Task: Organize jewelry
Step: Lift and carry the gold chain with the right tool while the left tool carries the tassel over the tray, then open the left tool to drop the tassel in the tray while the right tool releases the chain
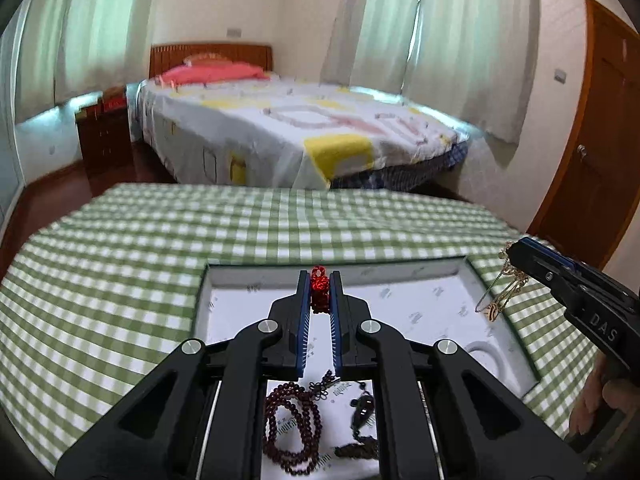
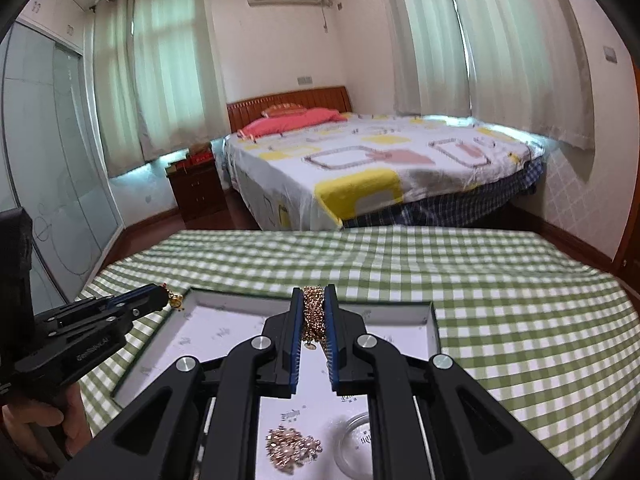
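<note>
My left gripper is shut on a red beaded bracelet and holds it above the white tray. My right gripper is shut on a gold chain that hangs over the tray. In the left wrist view the right gripper shows at the right with the gold chain dangling from it. In the tray lie a dark red bead necklace, a dark pendant and a heap of rose-gold chain.
The tray sits on a table with a green checked cloth. A round recess is in the tray's near right. A bed, a nightstand and a wooden door stand beyond the table.
</note>
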{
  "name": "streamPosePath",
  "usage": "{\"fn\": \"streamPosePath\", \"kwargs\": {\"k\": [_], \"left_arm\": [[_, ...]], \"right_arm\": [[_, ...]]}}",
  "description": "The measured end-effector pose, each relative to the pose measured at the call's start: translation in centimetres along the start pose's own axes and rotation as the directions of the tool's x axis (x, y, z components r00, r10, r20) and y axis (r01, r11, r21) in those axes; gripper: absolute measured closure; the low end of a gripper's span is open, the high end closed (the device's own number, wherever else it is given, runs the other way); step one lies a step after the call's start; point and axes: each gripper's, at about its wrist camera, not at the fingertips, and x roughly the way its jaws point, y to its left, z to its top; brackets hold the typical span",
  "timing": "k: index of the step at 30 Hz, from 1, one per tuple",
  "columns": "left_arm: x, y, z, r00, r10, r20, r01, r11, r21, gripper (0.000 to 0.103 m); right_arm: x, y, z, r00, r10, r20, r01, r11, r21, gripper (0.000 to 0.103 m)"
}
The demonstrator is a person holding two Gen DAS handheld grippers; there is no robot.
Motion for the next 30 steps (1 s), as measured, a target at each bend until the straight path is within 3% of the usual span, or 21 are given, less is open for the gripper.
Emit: {"fn": "streamPosePath", "kwargs": {"k": [7,19,23,26,30], "left_arm": [[6.3,1.3,-1.5,0.987,0.018,-0.161,-0.02,1.0,-0.01,0.093],[9.0,2.5,-2.3,0.96,0.021,-0.281,-0.038,0.998,-0.057,0.093],[9.2,2.6,-2.2,0.955,0.022,-0.297,-0.042,0.997,-0.059,0.089],[9.5,2.3,-1.9,0.953,0.029,-0.3,-0.048,0.997,-0.059,0.073],[9.5,2.5,-1.7,0.955,0.032,-0.294,-0.052,0.997,-0.06,0.067]], "right_arm": [[4.4,-0.7,-2.1,0.994,-0.014,-0.111,0.015,1.0,0.008,0.092],[7.6,-1.0,-3.8,0.967,-0.034,-0.254,0.036,0.999,0.003,0.092],[7.9,-1.0,-4.1,0.961,-0.029,-0.275,0.034,0.999,0.011,0.092],[8.2,-1.1,-4.3,0.958,-0.028,-0.287,0.033,0.999,0.015,0.09],[8.0,-1.2,-4.4,0.958,-0.024,-0.285,0.031,0.999,0.019,0.078]]}}
